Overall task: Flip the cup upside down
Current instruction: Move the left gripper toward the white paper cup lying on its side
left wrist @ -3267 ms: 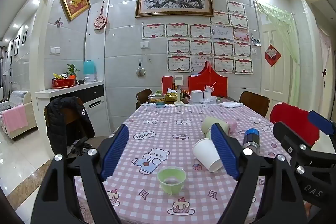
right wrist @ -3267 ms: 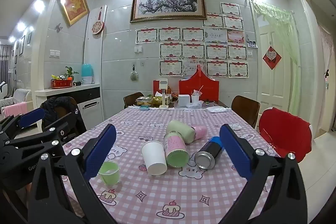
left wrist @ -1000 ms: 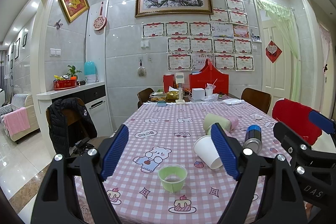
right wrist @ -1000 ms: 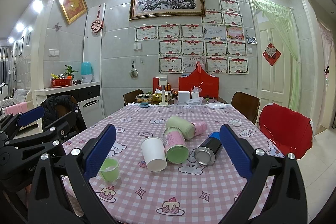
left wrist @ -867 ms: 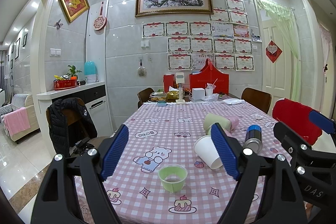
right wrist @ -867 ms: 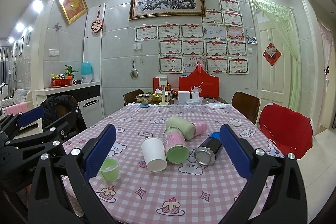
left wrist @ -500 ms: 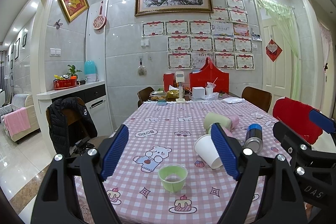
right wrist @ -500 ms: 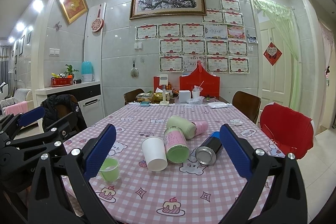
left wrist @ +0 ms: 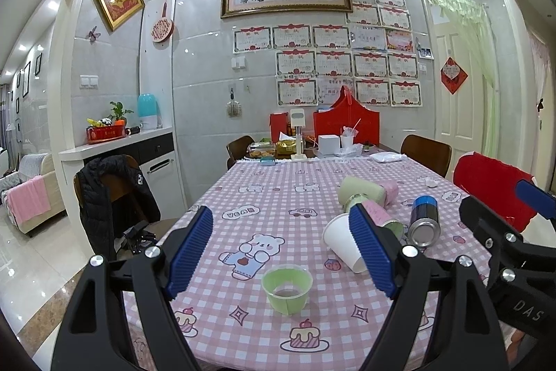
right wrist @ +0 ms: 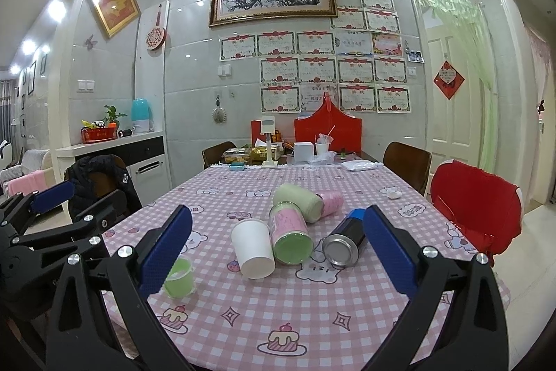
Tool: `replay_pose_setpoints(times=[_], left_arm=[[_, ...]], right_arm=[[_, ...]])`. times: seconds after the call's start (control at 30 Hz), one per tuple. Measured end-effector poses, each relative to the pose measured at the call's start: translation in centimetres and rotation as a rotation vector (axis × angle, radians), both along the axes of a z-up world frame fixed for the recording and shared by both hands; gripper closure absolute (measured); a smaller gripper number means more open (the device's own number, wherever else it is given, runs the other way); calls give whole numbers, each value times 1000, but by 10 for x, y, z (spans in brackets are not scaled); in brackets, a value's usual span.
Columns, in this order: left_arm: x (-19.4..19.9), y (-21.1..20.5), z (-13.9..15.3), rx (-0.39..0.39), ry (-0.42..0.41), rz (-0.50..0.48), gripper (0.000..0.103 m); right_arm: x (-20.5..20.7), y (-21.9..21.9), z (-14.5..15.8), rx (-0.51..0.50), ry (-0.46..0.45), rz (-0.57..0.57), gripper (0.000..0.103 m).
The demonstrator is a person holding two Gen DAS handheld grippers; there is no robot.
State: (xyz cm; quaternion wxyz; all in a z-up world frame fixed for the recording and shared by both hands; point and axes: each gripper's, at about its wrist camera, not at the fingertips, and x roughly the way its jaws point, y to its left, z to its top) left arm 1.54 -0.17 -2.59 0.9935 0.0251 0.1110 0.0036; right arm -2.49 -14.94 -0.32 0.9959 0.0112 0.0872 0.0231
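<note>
A small green cup (left wrist: 287, 288) stands upright, mouth up, near the front of the pink checked table (left wrist: 278, 190); it also shows in the right wrist view (right wrist: 179, 279), partly behind a finger. My left gripper (left wrist: 281, 252) is open and empty, held above and short of the green cup. My right gripper (right wrist: 274, 252) is open and empty, facing a white paper cup (right wrist: 253, 248) that lies on its side. The white cup also shows in the left wrist view (left wrist: 342, 240).
Lying beside the white cup are a pink-and-green tumbler (right wrist: 290, 237), a pale green cylinder (right wrist: 298, 202), a pink cup (right wrist: 330, 201) and a blue metal can (right wrist: 345, 242). Boxes and clutter (right wrist: 299, 148) fill the table's far end. Chairs (right wrist: 474, 204) flank it.
Nothing has visibly changed; both grippers stay open and almost still above the table's front edge.
</note>
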Motion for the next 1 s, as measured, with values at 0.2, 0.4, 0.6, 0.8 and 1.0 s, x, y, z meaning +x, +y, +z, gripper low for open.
replay_pose_setpoints(times=[0.2,0.4,0.6,0.8,1.0], left_arm=[[15,13,-5,-14,60,-31,23],[44,36,-24,-62,171,-31,23],[70,39,-46,-100,284,-68,23],[91,36,-72,-129,382,-81,23],[102,30,-87,-131,437,-97,23]], right_arm=[[8,0,-7,-11,24,-12,8],[21,-4,-17,3,88,-17,8],[42,-10,-36,41,206,5,8],[57,-11,-54,64,269,21,8],[65,-13,-66,95,286,17,8]])
